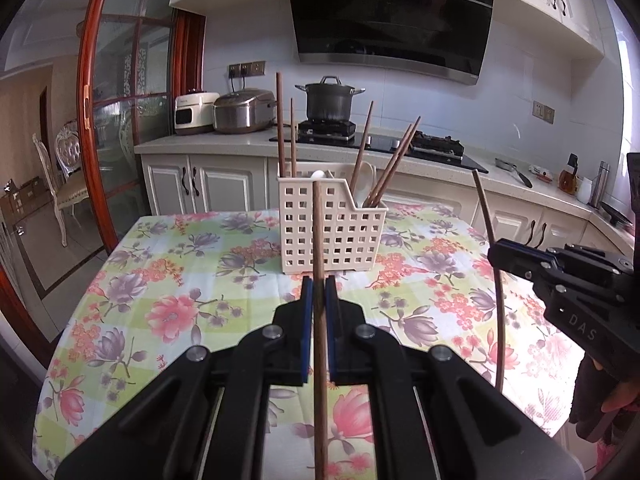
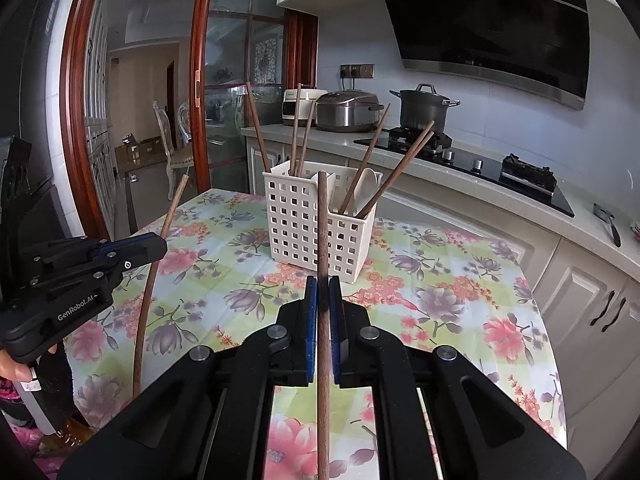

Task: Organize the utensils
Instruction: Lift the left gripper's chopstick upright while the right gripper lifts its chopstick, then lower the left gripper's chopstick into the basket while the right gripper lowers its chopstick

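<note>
each gripper, left gripper (image 1: 319, 292) and right gripper (image 2: 323, 292), was clamped on an upright chopstick (image 1: 319, 240) (image 2: 322, 232), with the slotted white utensil basket (image 1: 332, 232) straight ahead, about equally near both.

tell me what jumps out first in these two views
Each claw is shut on an upright wooden chopstick: the left claw on its chopstick, the right claw on its chopstick. Ahead, mid-table on the floral tablecloth, a white lattice utensil holder already bristles with chopsticks.
</note>
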{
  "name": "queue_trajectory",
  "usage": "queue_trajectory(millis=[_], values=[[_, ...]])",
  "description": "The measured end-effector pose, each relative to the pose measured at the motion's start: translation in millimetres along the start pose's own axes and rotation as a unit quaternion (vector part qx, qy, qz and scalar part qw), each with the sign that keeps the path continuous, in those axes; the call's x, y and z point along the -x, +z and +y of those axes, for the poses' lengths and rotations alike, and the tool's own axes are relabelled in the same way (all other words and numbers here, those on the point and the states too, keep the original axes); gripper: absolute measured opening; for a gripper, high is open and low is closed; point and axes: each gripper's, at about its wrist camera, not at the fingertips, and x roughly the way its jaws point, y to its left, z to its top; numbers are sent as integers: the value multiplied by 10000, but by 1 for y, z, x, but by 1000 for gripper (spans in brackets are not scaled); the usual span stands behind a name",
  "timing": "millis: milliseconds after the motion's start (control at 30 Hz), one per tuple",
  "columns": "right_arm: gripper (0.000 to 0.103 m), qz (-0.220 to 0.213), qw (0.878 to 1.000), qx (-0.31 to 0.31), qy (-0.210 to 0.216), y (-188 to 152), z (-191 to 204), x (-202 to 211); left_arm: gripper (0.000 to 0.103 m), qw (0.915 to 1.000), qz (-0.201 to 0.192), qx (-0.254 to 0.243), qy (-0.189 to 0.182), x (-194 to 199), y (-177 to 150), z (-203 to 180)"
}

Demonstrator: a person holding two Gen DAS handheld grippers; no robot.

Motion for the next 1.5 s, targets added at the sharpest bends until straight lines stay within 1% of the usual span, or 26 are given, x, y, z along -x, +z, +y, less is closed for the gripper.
queue_trajectory(millis=[333,567,767,967,1200,1400,1500], values=[[6,-392,9992,-104,34,7,-3,18,6,9989,-442,21,144,25,9,0],[6,-505,9986,-123,16,10,-2,25,6,9977,-662,44,149,39,11,0],[6,-548,9984,-113,43,15,-2,23,6,9968,-787,35,117,38,23,0],[6,-526,9983,-207,126,29,-8,7,6,9971,-761,-57,21,22,42,-6],[6,-366,9978,-506,233,59,-32,-20,6,9985,-518,-65,-154,-11,73,-6],[6,-313,9948,-869,424,92,-53,-35,6,9990,-329,-30,-298,-37,108,-7],[6,-274,9938,-967,477,109,-61,-42,6,9990,-328,3,-311,-43,129,-7]])
